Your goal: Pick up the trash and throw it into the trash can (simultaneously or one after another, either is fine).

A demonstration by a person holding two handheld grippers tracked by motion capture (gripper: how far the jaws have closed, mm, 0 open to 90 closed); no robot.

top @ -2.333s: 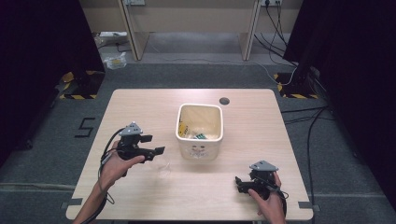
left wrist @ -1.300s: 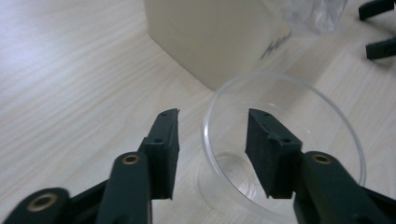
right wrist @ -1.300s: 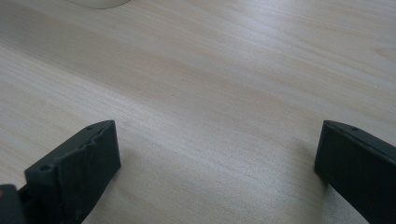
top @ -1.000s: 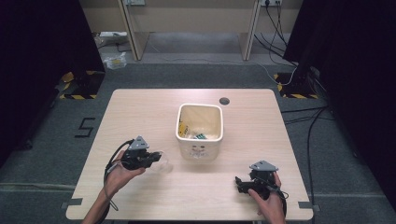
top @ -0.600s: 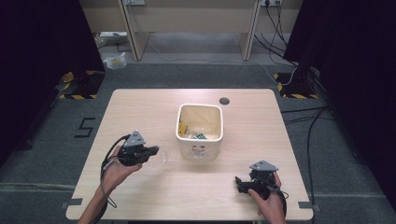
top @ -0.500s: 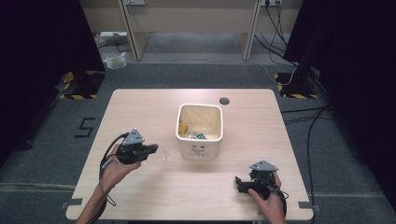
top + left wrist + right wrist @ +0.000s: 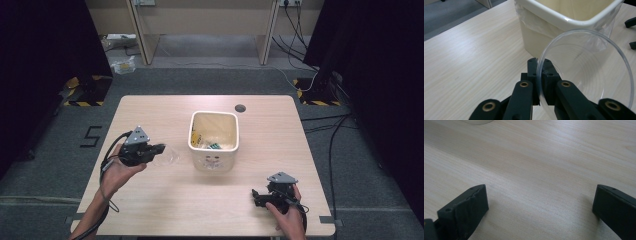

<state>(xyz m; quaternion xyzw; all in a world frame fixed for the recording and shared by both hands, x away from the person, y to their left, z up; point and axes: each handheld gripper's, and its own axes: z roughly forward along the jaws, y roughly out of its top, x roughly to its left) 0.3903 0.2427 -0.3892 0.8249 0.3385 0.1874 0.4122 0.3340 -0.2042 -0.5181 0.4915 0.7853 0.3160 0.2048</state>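
Observation:
A clear plastic cup (image 7: 586,75) lies on its side in the air, its mouth toward the camera, and my left gripper (image 7: 540,75) is shut on its rim. From above, the left gripper (image 7: 157,149) and the cup (image 7: 168,156) hover over the table's left part, a short way left of a cream square bin (image 7: 214,162). In the left gripper view the bin's wall (image 7: 536,35) stands just behind the cup. My right gripper (image 7: 256,196) rests low at the table's front right, open, and between its jaws (image 7: 540,202) there is bare wood.
The bin holds some small yellow and green scraps (image 7: 205,142). A black round cap (image 7: 240,107) sits in the tabletop behind the bin. The table's front edge (image 7: 200,234) is close to both hands. Cables trail on the floor at the back right.
My left gripper has lifted the clear cup up off the table beside the bin. The right gripper has stayed where it was.

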